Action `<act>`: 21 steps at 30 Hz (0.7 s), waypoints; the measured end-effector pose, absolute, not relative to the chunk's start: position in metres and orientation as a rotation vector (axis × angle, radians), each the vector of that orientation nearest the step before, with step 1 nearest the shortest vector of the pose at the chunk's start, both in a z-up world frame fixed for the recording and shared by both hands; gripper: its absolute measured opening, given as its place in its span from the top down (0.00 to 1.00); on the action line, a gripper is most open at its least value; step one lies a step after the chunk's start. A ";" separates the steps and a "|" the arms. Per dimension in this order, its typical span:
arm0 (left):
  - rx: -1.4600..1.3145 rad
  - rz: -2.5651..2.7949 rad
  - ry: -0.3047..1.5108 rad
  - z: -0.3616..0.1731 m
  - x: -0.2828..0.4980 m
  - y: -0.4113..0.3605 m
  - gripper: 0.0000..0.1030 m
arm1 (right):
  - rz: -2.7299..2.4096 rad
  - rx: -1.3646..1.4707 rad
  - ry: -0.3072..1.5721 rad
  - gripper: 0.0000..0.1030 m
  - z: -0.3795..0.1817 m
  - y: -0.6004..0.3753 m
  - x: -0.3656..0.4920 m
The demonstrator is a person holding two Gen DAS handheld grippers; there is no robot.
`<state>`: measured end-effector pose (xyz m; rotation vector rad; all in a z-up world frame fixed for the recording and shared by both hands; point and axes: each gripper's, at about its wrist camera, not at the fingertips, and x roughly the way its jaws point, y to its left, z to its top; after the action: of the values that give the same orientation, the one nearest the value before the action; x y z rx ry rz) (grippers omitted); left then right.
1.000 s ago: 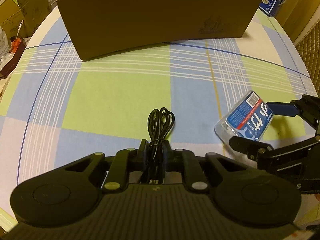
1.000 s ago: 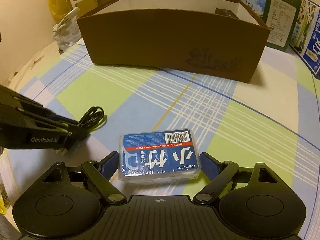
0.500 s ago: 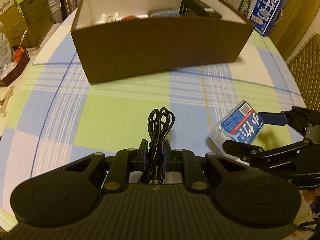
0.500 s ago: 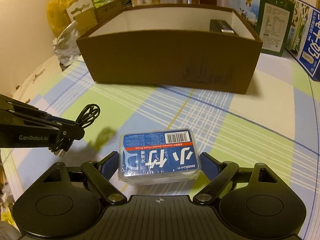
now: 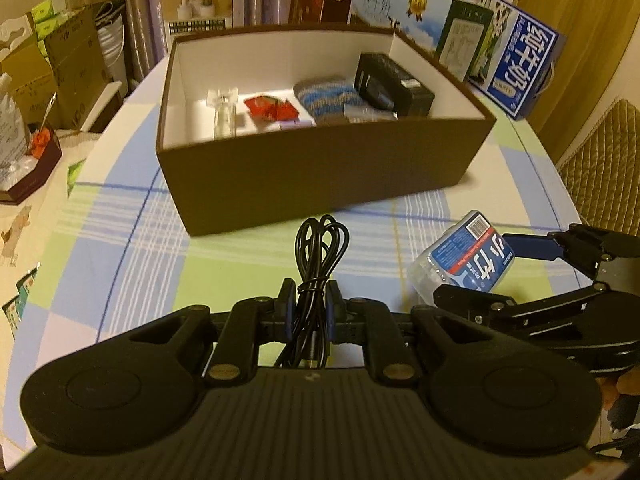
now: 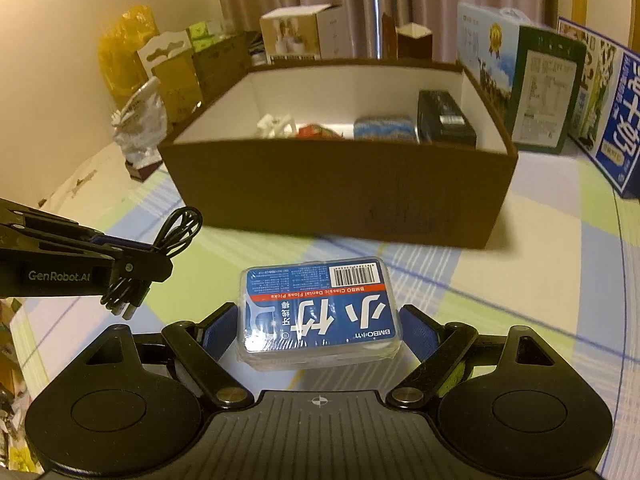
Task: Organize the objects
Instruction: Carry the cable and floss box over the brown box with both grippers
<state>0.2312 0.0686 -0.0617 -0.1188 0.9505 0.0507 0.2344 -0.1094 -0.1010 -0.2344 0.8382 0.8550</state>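
Where the checked worktop (image 5: 120, 248) meets the wall on your left, cartons (image 5: 60, 68) and a bag are stacked, well apart from your work. Ahead of both tools stands the brown box (image 5: 320, 176), open at the top, its near wall between you and its contents. Inside, from left to right, lie a clear plastic piece (image 5: 224, 110), a red packet (image 5: 272, 108), a blue knitted item (image 5: 330, 96) and a black case (image 5: 392, 86) against the right wall. Behind and to the right of the box stand printed cartons, the blue milk carton (image 5: 524, 72) furthest right.

Your left hand-held gripper (image 5: 311, 308) is closed almost fully on the cable (image 5: 320, 248), a black coil pinched between the blue pads, its loops sticking out forward and its plug ends hanging below the fingers, clear of the worktop in the right wrist view. It sits short of the box's near wall.

Your right hand-held gripper (image 6: 320, 326) is spread wide around the floss pack (image 6: 320, 312), a clear case with a blue label and barcode, a pad pressed on each end. The pack is held in front of the box, not over it, and just right of the cable.
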 end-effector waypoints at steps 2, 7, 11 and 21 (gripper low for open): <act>-0.118 0.053 0.938 -0.057 0.235 0.070 0.89 | 0.860 -0.229 0.826 0.19 -0.096 -0.107 0.238; -0.112 0.053 0.905 -0.044 0.246 0.075 0.89 | 0.872 -0.220 0.795 0.19 -0.082 -0.100 0.249; -0.109 0.051 0.879 -0.034 0.256 0.079 0.89 | 0.887 -0.218 0.769 0.19 -0.072 -0.093 0.259; -0.086 0.053 0.815 -0.011 0.295 0.091 0.89 | 0.910 -0.191 0.727 0.19 -0.052 -0.070 0.293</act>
<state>0.2951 0.0907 -0.0111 -0.0856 0.8146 0.0531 0.2927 -0.0699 -0.0521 -0.1909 0.7266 0.9099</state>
